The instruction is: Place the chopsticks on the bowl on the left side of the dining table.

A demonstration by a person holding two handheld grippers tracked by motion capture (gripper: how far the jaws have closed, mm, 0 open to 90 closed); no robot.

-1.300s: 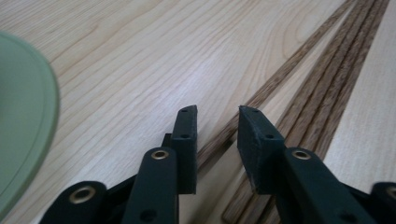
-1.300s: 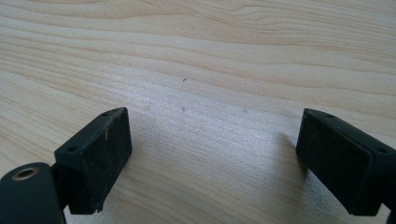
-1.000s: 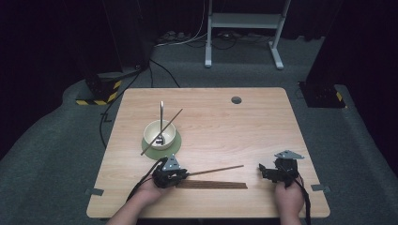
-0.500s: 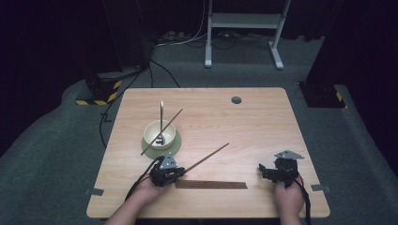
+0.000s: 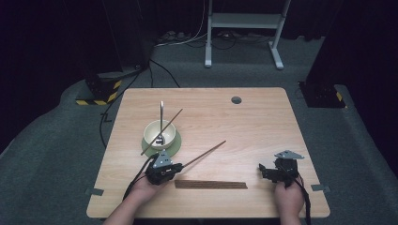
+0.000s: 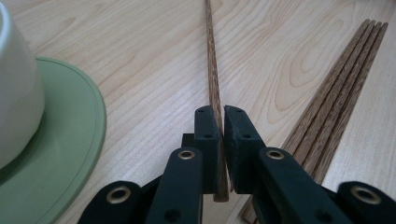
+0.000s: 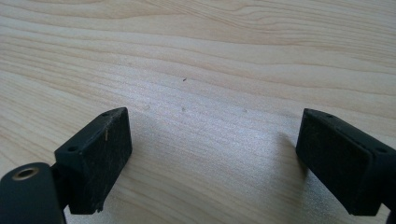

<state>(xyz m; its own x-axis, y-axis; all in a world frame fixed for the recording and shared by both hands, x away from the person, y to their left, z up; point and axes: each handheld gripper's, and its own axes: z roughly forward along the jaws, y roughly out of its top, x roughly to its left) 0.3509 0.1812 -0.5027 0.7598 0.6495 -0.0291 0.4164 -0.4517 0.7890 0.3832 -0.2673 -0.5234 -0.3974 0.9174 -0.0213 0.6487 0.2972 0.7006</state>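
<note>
The left gripper [image 5: 165, 169], near the front edge of the light wooden table [image 5: 263, 122], pinches one thin brown wooden chopstick [image 6: 214, 88] by its end between closed jaws. The stick's long axis points away toward the table's middle and far right. Beyond it stands the white bowl [image 5: 158, 131] on a green plate [image 5: 174, 142]. The remaining bundle of brown chopsticks [image 5: 211, 184] lies along the front edge, just beside this gripper. The right gripper [image 5: 274, 171], jaws spread and empty, waits farther off.

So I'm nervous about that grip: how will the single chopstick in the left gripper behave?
The chopstick looks stiff: it runs straight, unsupported. Pinched near one end by the left gripper, it may pivot or slip. Thin wood, so likely light.
</note>
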